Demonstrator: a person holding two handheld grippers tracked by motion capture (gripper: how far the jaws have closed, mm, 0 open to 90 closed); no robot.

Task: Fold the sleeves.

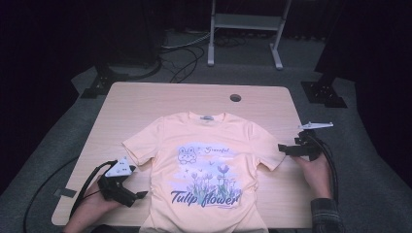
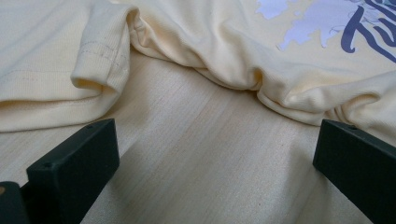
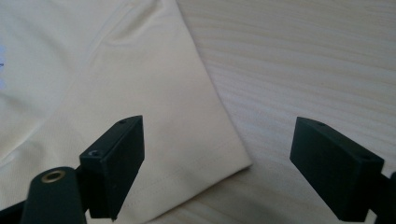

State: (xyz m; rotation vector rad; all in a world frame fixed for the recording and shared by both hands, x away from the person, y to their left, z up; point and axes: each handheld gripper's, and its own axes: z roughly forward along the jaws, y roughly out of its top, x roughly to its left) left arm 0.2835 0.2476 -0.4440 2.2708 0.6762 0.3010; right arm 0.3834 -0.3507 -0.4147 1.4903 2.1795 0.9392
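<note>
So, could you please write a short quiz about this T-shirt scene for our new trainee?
1. True or false: the T-shirt lies print side up on the table.
2. Which part of the shirt lies before the right claw? A) collar B) sleeve C) bottom hem
3. Fill in: the left claw has bare ____ between its jaws.

Key:
1. True; the flower print and lettering face up.
2. B; the sleeve hem corner lies between its open jaws.
3. Table; the shirt's bunched side edge lies just beyond.

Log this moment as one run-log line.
T-shirt flat on table | left claw open beside shirt's side | right claw open over sleeve hem
</note>
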